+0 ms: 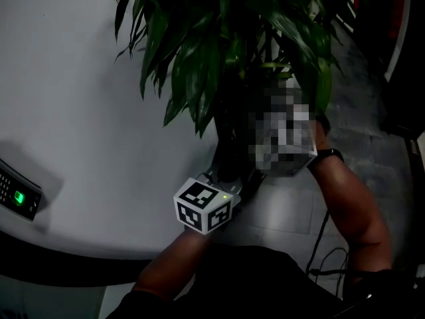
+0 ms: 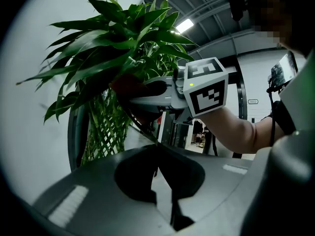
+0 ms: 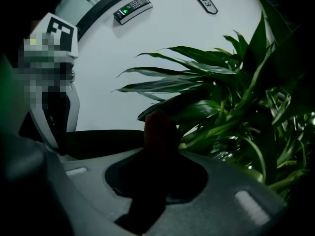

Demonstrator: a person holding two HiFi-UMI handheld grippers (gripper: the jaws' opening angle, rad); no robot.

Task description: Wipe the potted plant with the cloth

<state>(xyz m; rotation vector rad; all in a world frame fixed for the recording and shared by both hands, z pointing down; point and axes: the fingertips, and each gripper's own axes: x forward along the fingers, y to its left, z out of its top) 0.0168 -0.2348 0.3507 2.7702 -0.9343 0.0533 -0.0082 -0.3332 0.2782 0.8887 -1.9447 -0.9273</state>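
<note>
**Both grippers up in the leaves**

Left forearm [image 1: 169,268] reaches in under the potted plant [image 1: 219,52]. The left gripper [image 2: 157,145] sits roughly level, jaws pinched shut on a thin leaf [image 2: 140,127] low on the plant. Foliage is long, glossy and dark green. Right forearm [image 1: 352,211] comes in from the plant's right, and the right gripper [image 3: 157,149] clamps a reddish-brown cloth [image 3: 160,127] right up against a leaf.

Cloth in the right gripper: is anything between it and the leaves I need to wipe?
Nothing visible. The cloth, clamped in the right gripper, sits up against a leaf of the potted plant. The left gripper is shut on a thin leaf, out of the cloth's path.
</note>
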